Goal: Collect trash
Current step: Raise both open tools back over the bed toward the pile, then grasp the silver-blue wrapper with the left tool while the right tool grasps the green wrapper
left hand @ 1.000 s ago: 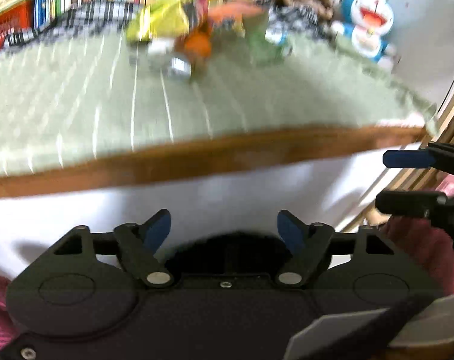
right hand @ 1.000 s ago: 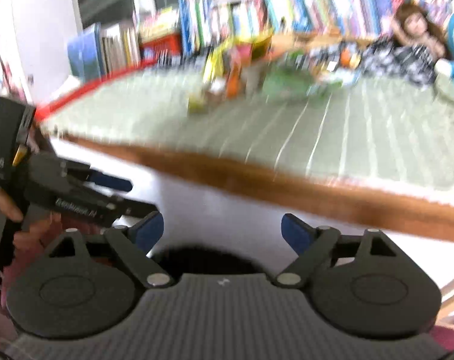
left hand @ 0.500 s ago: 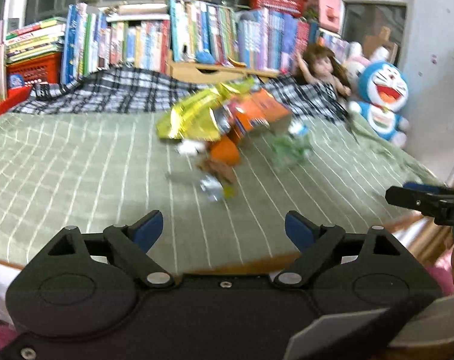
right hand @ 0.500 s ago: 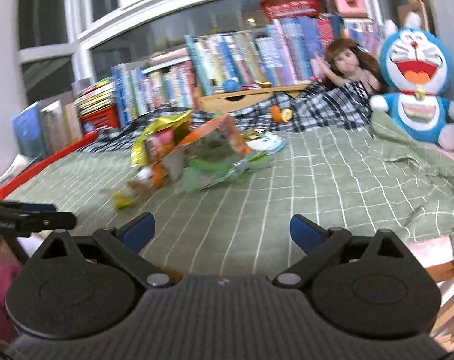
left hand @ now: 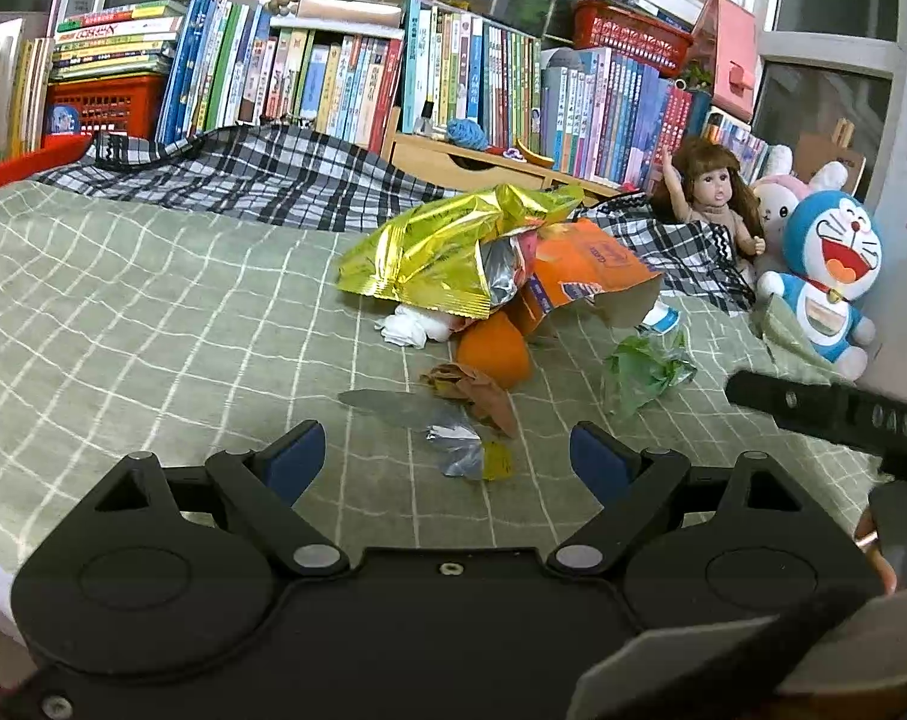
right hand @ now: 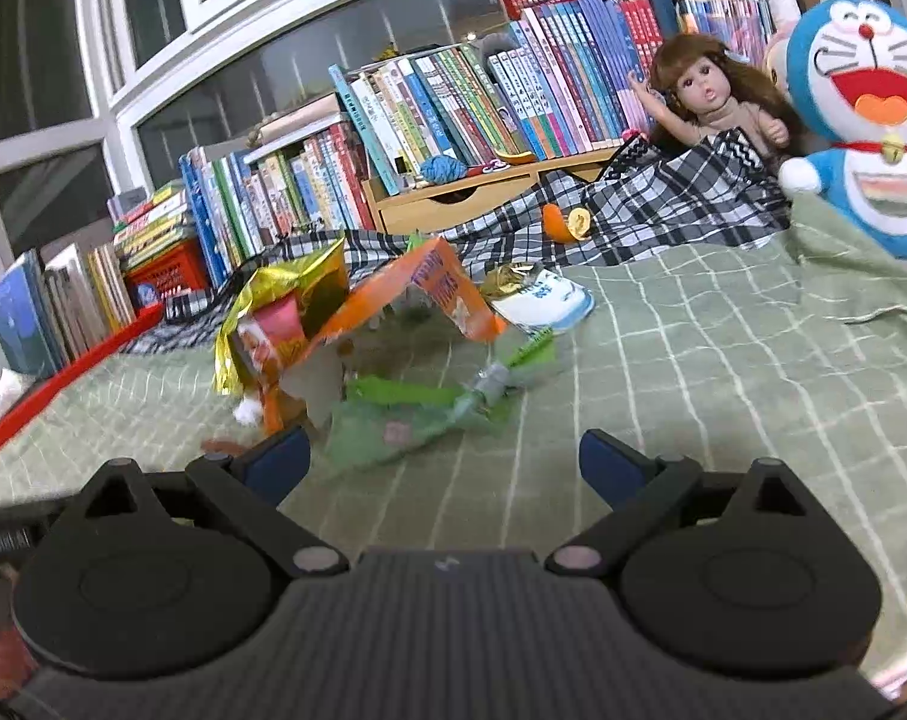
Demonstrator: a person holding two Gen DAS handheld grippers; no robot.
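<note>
A heap of trash lies on the green checked bedspread [left hand: 123, 324]: a gold foil bag [left hand: 447, 246], a torn orange box [left hand: 585, 267], white tissue [left hand: 408, 324], an orange peel [left hand: 495, 354], a crumpled green wrapper [left hand: 645, 369] and small foil scraps [left hand: 459, 444]. My left gripper [left hand: 447, 459] stands open just short of the scraps, holding nothing. In the right wrist view my right gripper [right hand: 447, 462] is open and empty in front of the green wrapper [right hand: 417, 420], with the orange box [right hand: 429, 294] and the gold bag [right hand: 285, 300] behind it.
Books [left hand: 333, 78] line the back, with a wooden drawer box [left hand: 453, 159] and a checked blanket [left hand: 243, 174]. A doll [left hand: 714, 192] and a blue plush toy [left hand: 828, 276] sit at the right. Another peel [right hand: 564, 222] lies on the blanket [right hand: 663, 210].
Both grippers rose from below the bed's edge and moved forward over the bedspread toward the trash heap. Both stayed open and empty.
</note>
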